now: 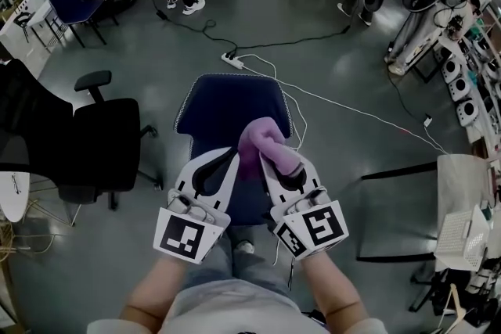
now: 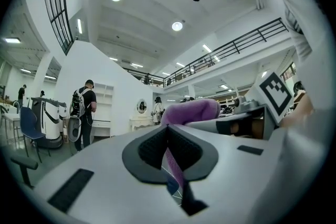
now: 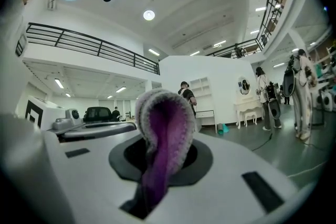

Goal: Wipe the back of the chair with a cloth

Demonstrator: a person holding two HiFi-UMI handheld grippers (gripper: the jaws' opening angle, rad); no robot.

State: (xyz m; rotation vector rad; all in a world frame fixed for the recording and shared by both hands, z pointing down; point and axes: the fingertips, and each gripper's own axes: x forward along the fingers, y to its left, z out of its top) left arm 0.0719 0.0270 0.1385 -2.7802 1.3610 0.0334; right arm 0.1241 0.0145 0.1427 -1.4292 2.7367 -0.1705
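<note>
A dark blue chair [image 1: 227,109] stands on the grey floor right in front of me. Both grippers hang over its near part, where the back is. My right gripper [image 1: 286,168] is shut on a purple cloth [image 1: 264,141], which bulges up and forward out of the jaws. In the right gripper view the cloth [image 3: 163,118] fills the gap of the right gripper [image 3: 160,160]. Beside it, my left gripper [image 1: 211,170] has its jaws together with nothing in them. In the left gripper view, the left gripper [image 2: 169,140] shows only a thin slit, with the cloth [image 2: 191,111] beyond.
A black office chair [image 1: 102,145] stands at the left. White cables and a power strip [image 1: 232,59] lie on the floor behind the blue chair. A white table [image 1: 466,192] and a black frame [image 1: 399,215] are at the right. People and equipment stand at the far end.
</note>
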